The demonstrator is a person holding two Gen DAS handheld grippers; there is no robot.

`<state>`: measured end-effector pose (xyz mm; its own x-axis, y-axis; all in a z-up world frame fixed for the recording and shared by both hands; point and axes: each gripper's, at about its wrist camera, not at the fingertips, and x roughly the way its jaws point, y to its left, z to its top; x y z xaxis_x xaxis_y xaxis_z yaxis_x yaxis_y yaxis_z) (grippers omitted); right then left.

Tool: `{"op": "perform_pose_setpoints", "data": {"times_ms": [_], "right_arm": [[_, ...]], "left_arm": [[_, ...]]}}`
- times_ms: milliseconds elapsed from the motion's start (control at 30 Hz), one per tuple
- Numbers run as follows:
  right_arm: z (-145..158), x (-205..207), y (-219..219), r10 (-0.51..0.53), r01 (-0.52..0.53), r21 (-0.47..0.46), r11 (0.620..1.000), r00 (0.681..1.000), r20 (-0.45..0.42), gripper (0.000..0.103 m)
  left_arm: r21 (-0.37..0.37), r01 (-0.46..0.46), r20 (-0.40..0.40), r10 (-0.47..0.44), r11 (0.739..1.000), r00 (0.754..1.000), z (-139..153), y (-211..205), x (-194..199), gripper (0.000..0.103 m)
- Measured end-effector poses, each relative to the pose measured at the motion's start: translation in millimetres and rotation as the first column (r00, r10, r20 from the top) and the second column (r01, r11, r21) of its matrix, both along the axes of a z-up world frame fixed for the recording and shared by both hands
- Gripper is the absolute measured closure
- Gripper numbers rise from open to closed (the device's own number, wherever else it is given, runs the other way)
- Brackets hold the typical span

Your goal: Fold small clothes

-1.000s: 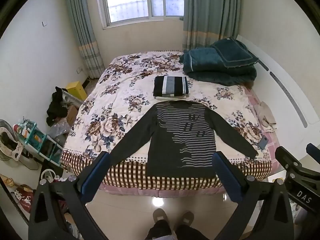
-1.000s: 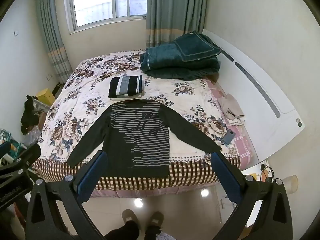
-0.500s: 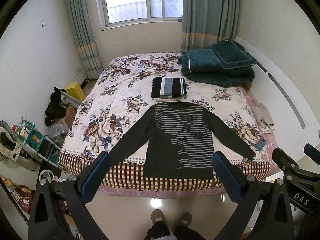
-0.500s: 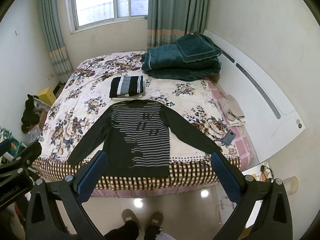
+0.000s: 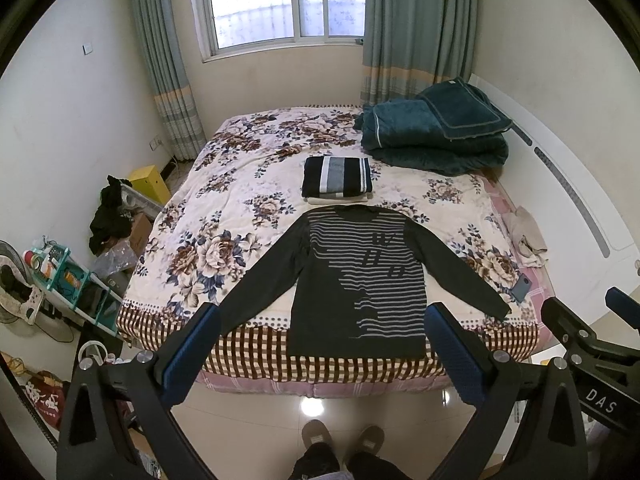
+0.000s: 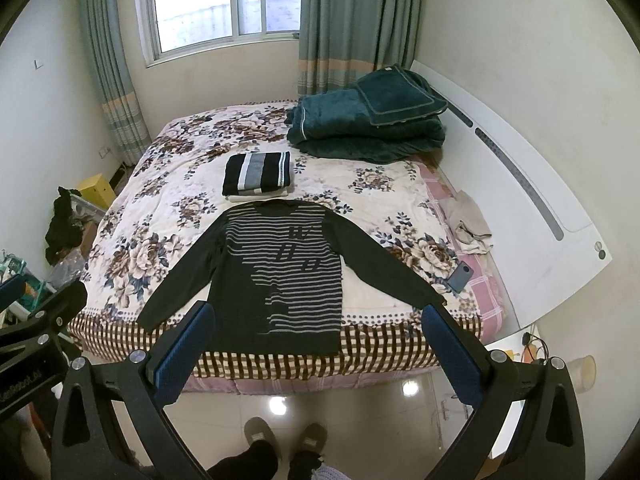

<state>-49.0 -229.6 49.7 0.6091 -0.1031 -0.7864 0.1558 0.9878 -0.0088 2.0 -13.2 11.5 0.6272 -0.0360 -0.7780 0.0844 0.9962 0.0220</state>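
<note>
Striped dark sweater (image 5: 356,280) flat at bed's (image 5: 224,208) 6 o'clock edge, hem overhanging; left gripper (image 5: 320,350) and right gripper (image 6: 316,346) wide apart, empty; risk: tugged hem sliding garment floorward

A dark striped sweater (image 6: 280,276) lay flat on the flowery bed (image 6: 160,216), sleeves spread out. The right gripper (image 6: 316,344) hung wide open above the floor, holding nothing.

Window (image 5: 285,2): 12 o'clock, daylight, flanked by grey-green curtains (image 5: 416,28).
Walls (image 5: 60,120): pale, plain.
Bed (image 5: 240,184): centre, floral cover.
Floor (image 5: 312,408): glossy tiles at 6 o'clock, reflecting lamps.
</note>
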Motion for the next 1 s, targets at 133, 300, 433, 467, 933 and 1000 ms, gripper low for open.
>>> {"op": "perform_pose_setpoints", "data": {"times_ms": [133,300,433,467,933,1000], "right_arm": [[1.8,1.8,5.1,0.001,-0.001,-0.001,1.0,1.0,0.002,0.0],[1.5,1.8,4.2,0.001,-0.001,0.0,1.0,1.0,0.002,0.0],[4.2,5.7,7.7,0.001,-0.001,0.002,1.0,1.0,0.002,0.0],[4.3,5.7,7.9,0.001,-0.001,0.001,1.0,1.0,0.003,0.0],[4.0,4.9,7.4,0.002,-0.002,0.004,1.0,1.0,0.004,0.0],[3.8,5.0,7.4,0.002,-0.002,0.004,1.0,1.0,0.004,0.0]], "left_arm": [[0.0,-0.001,0.002,0.001,1.0,1.0,0.0,-0.2,-0.5,0.0],[-0.001,0.0,0.002,0.0,1.0,1.0,0.4,0.7,0.1,0.0],[-0.001,0.0,0.003,0.0,1.0,1.0,1.7,0.1,0.5,0.0],[0.002,-0.001,0.003,0.001,1.0,1.0,1.6,-0.2,0.4,0.0],[0.0,0.0,0.007,0.0,1.0,1.0,0.6,0.5,-1.7,0.0],[-0.004,0.0,0.005,0.0,1.0,1.0,1.1,0.4,-1.7,0.0]]}}
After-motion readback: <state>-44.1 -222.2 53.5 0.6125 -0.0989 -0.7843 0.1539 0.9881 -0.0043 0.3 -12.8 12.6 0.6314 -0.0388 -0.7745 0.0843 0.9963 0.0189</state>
